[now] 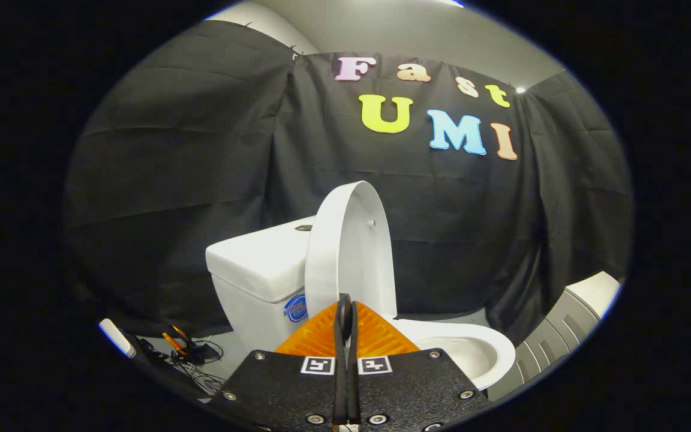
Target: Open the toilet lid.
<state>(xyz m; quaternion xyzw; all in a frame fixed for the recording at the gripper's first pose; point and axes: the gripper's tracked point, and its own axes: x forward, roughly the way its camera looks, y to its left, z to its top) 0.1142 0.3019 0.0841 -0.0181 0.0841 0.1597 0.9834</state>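
Both jaws closed together, raised toilet lid (348, 246) just beyond.

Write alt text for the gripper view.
A white toilet's lid stands raised, nearly upright, near the tank, with the bowl open. The gripper, its orange-and-black fingers closed together with nothing between them, sits just before the lid's lower edge.

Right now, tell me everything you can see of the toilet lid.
The toilet lid is a smooth, glossy white oval, plastic by its look, with a small bumper near its upper rim. It stands raised, about upright, beside the tank and behind the open bowl. The gripper, fingers closed together, sits just before its lower edge; contact is unclear.
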